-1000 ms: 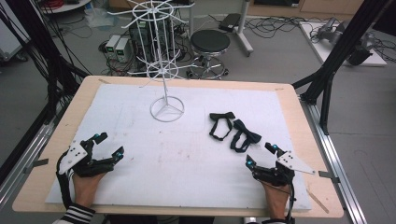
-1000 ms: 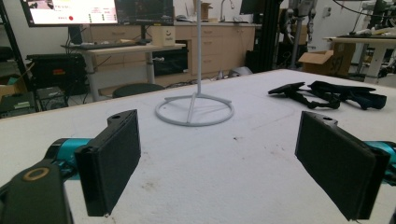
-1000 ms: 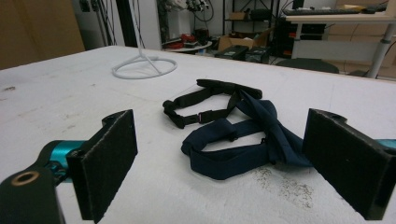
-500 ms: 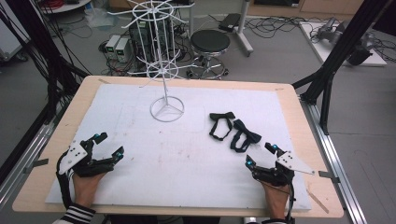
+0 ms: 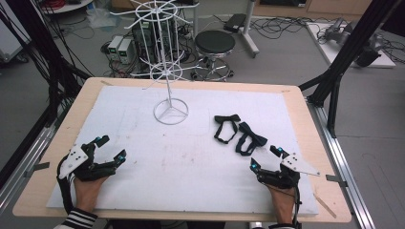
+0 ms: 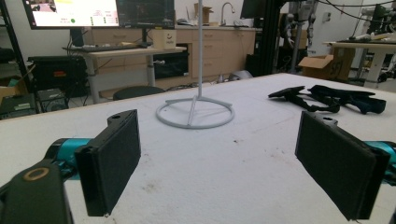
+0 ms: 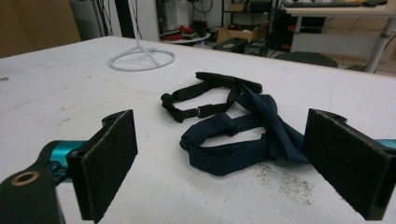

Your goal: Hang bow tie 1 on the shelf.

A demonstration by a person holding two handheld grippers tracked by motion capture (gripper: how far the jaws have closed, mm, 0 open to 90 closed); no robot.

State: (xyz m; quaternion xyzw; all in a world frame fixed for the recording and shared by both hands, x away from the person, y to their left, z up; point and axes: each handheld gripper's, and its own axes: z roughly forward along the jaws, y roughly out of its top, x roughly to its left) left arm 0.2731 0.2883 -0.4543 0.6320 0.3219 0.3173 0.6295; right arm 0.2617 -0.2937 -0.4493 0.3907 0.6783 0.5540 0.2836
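Note:
Two bow ties lie on the white mat, a black one (image 5: 226, 128) (image 7: 210, 95) and a navy one (image 5: 249, 138) (image 7: 247, 135) just right of it. A white wire display stand (image 5: 167, 71) rises at the back, its ring base (image 5: 171, 111) (image 6: 194, 112) on the mat. My left gripper (image 5: 111, 148) (image 6: 219, 158) rests open at the front left, nothing between its pads. My right gripper (image 5: 264, 158) (image 7: 224, 168) rests open at the front right, a short way in front of the navy bow tie, which sits beyond its jaws, untouched.
The white mat (image 5: 191, 157) covers a wooden table (image 5: 305, 109). Black frame posts (image 5: 344, 62) stand at the right and left. A round stool (image 5: 215, 45) and equipment boxes (image 5: 119, 47) sit on the floor behind the table.

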